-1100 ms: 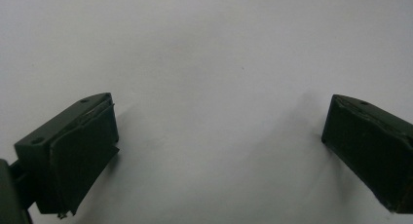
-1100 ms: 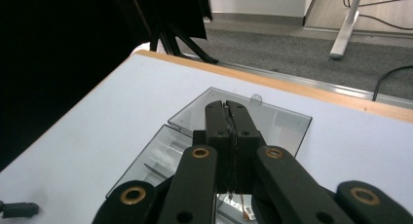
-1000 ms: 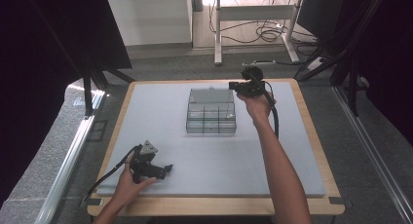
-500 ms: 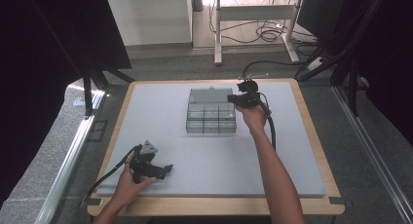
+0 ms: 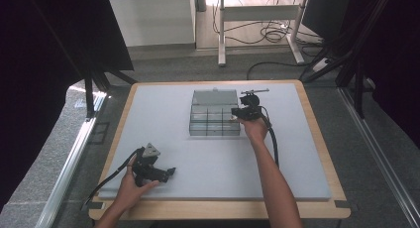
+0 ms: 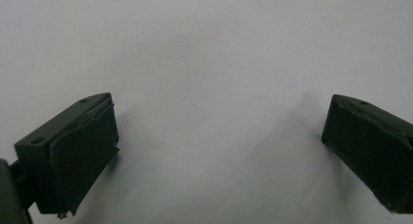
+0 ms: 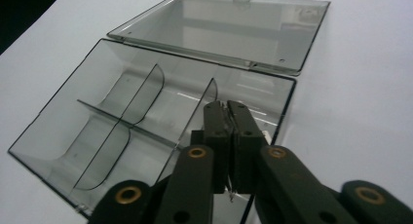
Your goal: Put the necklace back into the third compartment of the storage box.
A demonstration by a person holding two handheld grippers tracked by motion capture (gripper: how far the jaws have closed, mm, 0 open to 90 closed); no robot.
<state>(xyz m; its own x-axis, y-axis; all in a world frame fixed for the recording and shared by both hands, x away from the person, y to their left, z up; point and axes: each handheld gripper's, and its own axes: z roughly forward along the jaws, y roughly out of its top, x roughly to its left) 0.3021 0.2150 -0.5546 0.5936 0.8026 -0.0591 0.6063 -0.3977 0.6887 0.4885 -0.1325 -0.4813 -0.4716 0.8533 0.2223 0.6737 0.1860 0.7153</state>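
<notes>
lowering the right gripper [image 7: 227,109], jaws nearly closed and just starting to part around something small we can't make out, into the open clear organizer box [image 7: 122,131]; left gripper [image 6: 219,151] rests open on the table [image 5: 208,158]; next we release into that near-corner compartment.

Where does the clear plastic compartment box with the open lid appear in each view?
High view: the clear plastic compartment box lies on the far middle of the white table top, just left of the right gripper.
Left gripper view: not in it.
Right gripper view: the box spreads across the left and centre, lid folded back at the top.
Shared landmark: the white table top.
</notes>
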